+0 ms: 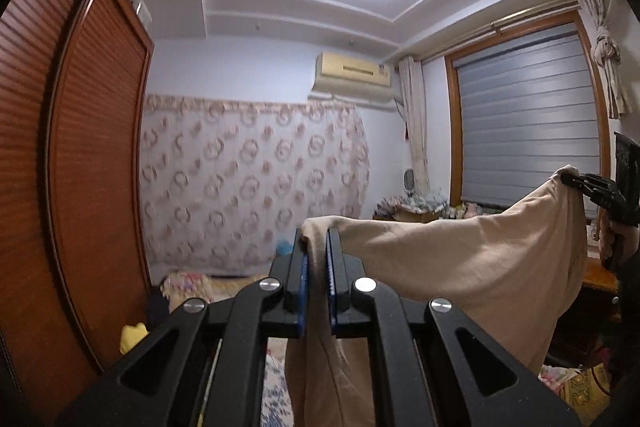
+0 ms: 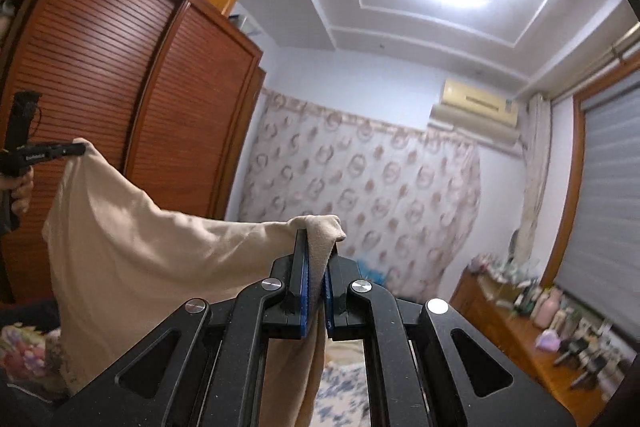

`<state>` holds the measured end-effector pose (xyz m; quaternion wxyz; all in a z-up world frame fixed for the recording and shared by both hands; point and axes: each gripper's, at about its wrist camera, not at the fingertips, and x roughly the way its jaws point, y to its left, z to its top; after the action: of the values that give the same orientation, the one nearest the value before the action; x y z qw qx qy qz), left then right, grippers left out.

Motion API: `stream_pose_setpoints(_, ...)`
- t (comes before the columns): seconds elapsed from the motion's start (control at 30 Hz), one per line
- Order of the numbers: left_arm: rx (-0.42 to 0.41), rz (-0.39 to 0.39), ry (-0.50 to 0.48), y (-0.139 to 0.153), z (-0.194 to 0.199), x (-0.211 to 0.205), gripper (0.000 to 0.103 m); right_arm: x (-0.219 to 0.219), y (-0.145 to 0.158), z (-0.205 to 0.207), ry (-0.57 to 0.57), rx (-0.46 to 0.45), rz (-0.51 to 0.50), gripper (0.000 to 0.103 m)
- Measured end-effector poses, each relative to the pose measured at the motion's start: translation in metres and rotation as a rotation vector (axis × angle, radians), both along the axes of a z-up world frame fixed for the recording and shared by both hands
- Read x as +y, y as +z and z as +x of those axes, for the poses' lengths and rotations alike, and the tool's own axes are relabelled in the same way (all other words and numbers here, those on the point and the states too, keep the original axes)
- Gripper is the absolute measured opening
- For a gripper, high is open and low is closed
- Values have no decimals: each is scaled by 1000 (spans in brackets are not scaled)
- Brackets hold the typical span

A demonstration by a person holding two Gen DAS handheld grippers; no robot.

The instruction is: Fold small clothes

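Low in both views lies a bed [image 1: 276, 383] under a blue-flowered white cover, mostly hidden. A pink floral quilt [image 1: 186, 285] sits bunched at its far end. By the window, a wooden bench [image 2: 516, 343] carries crowded bottles [image 2: 548, 303] and small clutter, blurred.

Beige garment [image 1: 460, 259], rust-brown slatted wardrobe [image 1: 92, 147], pink-ringed white curtain [image 1: 248, 179].

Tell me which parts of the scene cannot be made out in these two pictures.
- Cloth lower edge: left view, hidden behind the left tool; right view, cut off behind the right tool. The garment type stays unclear.
- Dresser items: right view, blurred and too small.
- Bed: both views, mostly hidden behind the tools and cloth.
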<state>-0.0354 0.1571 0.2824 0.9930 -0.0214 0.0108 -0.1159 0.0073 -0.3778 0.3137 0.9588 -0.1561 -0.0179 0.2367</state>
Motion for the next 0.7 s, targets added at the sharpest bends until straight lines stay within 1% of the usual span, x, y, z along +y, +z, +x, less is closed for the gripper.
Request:
stream_pose_setpoints(0.1,-37,10,1,10,-9,3,5,-7,17,-14,-11,-47,5,3)
stream_pose_setpoints(0.23,-77,27,5,20,-20,4,5,-14,30,-27,-30,-85,0,3)
stream_pose_setpoints(0.5,-158,34,0,45,-49,2,5,-27,45,-51,-51,-142,-14,3)
stream_pose_setpoints(0.6,-171,38,-2,53,-54,-3,5,-32,50,-55,-65,-147,-3,3)
stream_pose_setpoints(0.7,-157,52,-1,54,-49,-9,5,-34,54,-52,-85,-141,0,3)
